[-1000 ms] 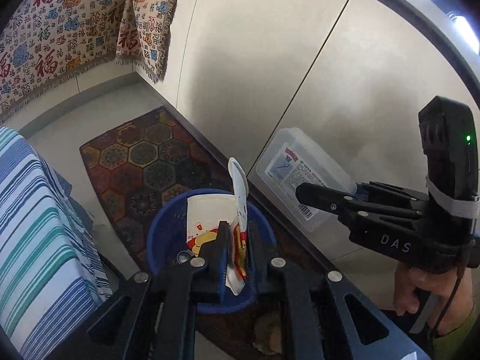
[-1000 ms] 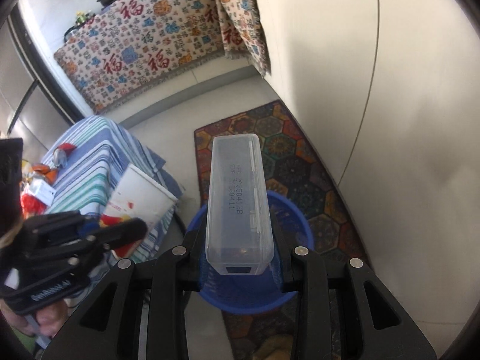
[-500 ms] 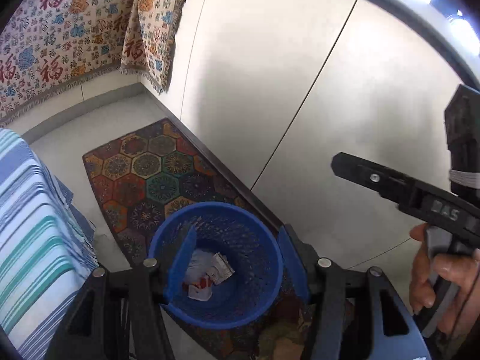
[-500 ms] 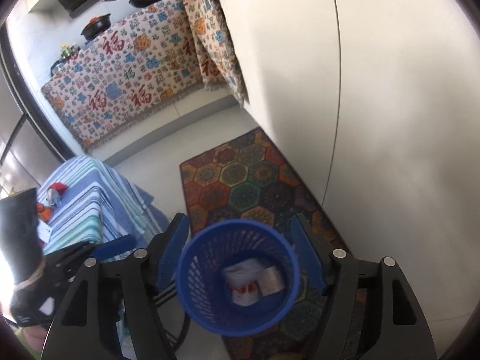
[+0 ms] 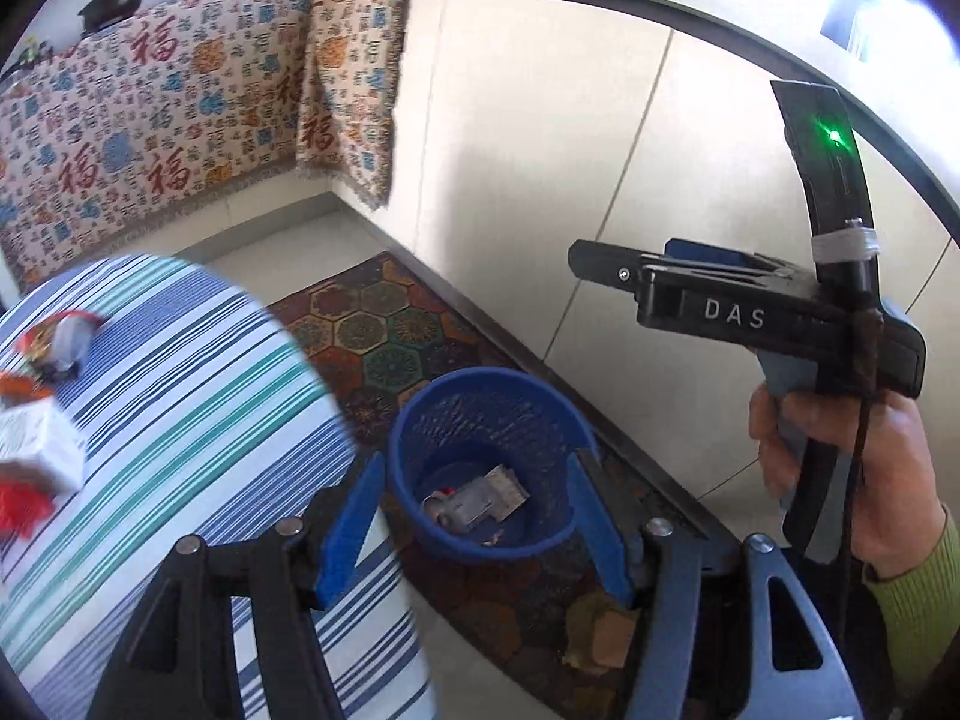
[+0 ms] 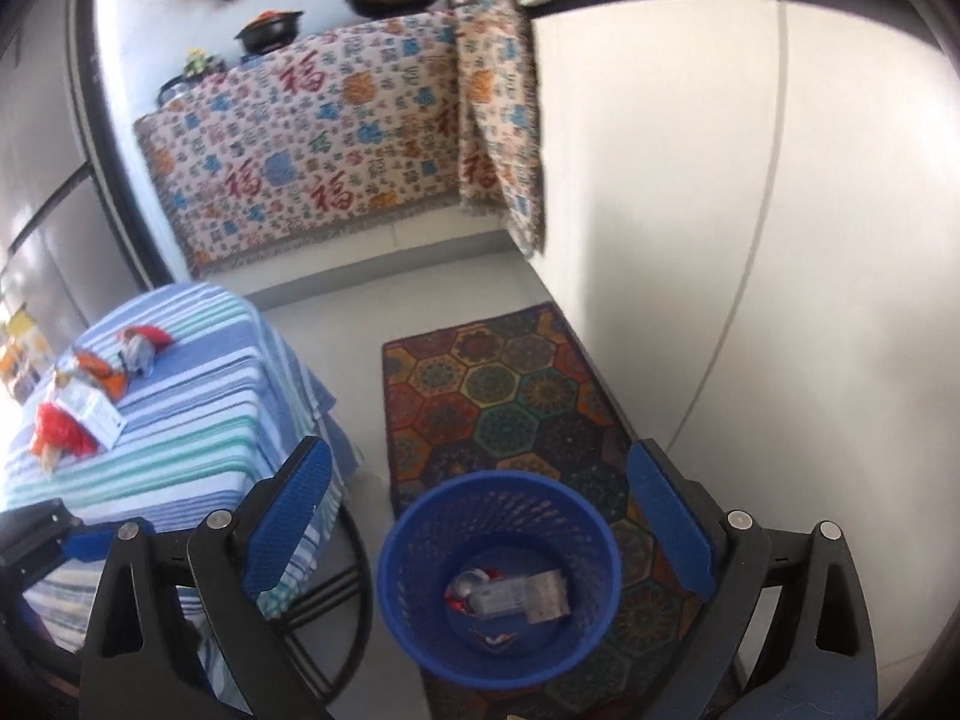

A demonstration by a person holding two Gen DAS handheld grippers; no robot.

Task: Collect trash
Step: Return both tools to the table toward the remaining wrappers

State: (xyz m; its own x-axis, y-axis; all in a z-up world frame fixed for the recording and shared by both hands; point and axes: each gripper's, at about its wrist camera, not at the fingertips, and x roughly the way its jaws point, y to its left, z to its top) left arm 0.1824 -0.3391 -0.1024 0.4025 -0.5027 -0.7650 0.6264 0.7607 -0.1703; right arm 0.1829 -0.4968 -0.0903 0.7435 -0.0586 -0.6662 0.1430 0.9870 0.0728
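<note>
Two tongs: both stand empty above the bin, nothing between their blue pads.
Worktop [image 6: 198,420]: striped cloth, lying to the left of both tongs and higher than the bin; it carries the litter yet to be gathered.
Rug [image 6: 510,384]: patterned, on the floor ahead of the tongs, with the bin standing on its near end.
Bin [image 6: 498,576]: blue mesh basket, directly ahead of and below the right tongs, framed by their pads; it already holds a clear box and crumpled paper.
Right tongs [image 6: 480,531]: wide and opening further, holding nothing.
Left tongs [image 5: 474,528]: moderately wide and opening, holding nothing; the bin's rim [image 5: 489,381] shows just beyond them.
Remaining trash [image 6: 78,414]: red wrappers and a small white carton, on the worktop well left of the tongs.
Step in hand: I judge the drop into the bin done.
Next move: probably swing left to the worktop and close on a wrapper or the carton.
</note>
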